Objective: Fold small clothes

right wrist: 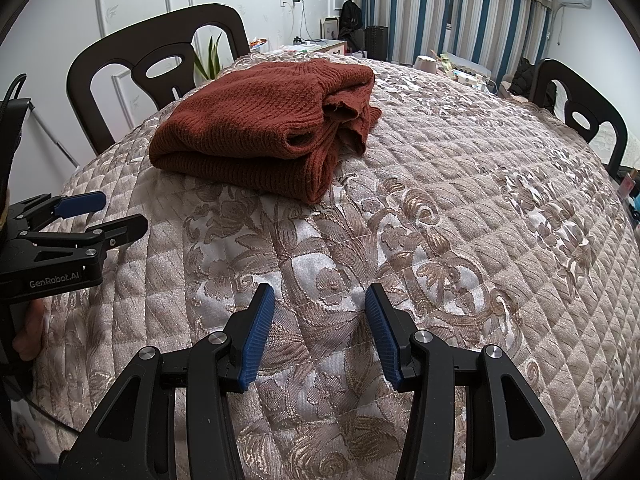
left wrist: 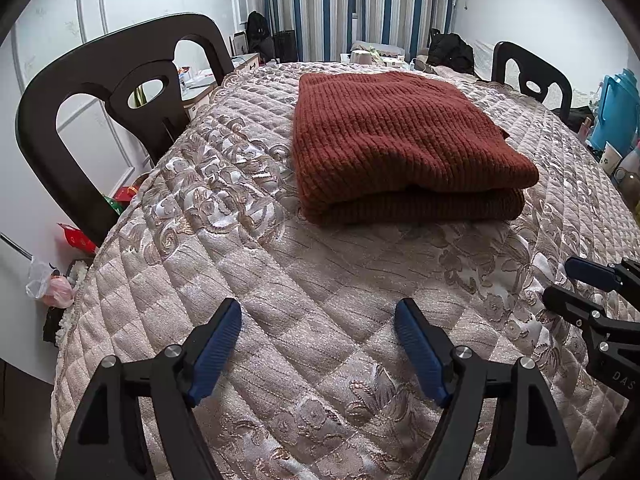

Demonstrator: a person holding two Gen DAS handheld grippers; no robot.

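Blue-padded jaws of left gripper and right gripper stand released, empty, above quilt. Sweater lies folded beyond both, well apart. Risk: loose sleeve end snags and undoes the fold.

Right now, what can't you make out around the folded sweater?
- Sweater: underside hidden against the quilted cover, both views.
- Inner folds: only the open end shows, right wrist view.
- Right gripper: cut by the frame edge, left wrist view.
- Far clutter: too small.
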